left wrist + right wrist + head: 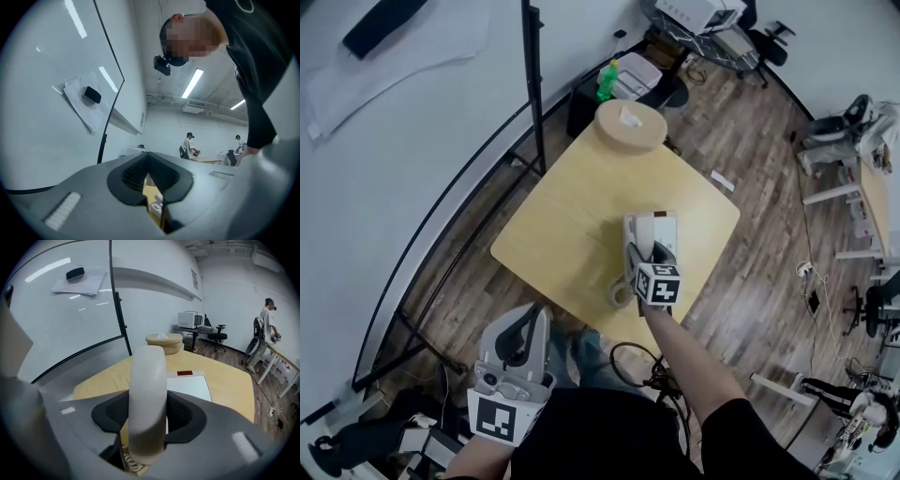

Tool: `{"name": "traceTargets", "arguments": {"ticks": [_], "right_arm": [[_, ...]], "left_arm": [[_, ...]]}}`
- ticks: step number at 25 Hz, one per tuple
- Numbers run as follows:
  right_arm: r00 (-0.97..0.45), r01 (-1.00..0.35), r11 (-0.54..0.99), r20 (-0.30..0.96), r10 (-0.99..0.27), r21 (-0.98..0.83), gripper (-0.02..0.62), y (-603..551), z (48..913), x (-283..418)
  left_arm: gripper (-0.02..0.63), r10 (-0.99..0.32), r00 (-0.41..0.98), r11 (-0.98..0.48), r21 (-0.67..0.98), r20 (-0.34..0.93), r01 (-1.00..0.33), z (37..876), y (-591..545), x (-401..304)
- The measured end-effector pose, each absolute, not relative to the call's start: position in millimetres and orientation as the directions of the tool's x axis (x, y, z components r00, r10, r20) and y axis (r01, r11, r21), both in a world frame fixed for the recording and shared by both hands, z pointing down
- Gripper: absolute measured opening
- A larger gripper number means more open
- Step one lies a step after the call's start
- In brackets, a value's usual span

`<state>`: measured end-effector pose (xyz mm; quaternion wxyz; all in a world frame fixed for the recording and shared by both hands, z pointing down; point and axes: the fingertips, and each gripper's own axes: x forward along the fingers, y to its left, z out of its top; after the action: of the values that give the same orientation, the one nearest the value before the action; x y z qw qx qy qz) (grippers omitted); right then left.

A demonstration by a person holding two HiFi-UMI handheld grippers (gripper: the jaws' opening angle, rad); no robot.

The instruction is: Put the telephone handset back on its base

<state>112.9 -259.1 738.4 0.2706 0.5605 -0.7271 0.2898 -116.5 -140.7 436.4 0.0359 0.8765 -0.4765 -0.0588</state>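
Over the wooden table (572, 216), the outstretched right gripper (147, 423) clamps the handset (147, 390) near the base (187, 386); the left gripper (151, 185) hangs low, jaws together.

Floor: brown wood planks (750, 141), mixed tones. Left side: a large whiteboard (412, 159) with a black edge, carrying a sheet of paper (394, 70) and a dark eraser (382, 23). Centre: pale wooden table (562, 225) with rounded corners. Just beyond its far corner is a low black cabinet (581, 108) with a green bottle (606, 80) on top. Further back are a white appliance (190, 319) and a black office chair (769, 39). White desks (844, 197) stand along the right. Far wall (234, 291) is white. Ceiling strip lights (193, 83) are on.
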Motion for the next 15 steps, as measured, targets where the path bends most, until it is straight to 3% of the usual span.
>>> {"name": "traceTargets", "arguments": {"ticks": [15], "right_arm": [[-0.137, -0.989, 0.128, 0.833, -0.537, -0.080, 0.224, -265.1, 778.5, 114.7]], "left_arm": [[0.000, -0.843, 0.536, -0.538, 0.133, -0.053, -0.833, 444.9, -143.9, -122.6]]}}
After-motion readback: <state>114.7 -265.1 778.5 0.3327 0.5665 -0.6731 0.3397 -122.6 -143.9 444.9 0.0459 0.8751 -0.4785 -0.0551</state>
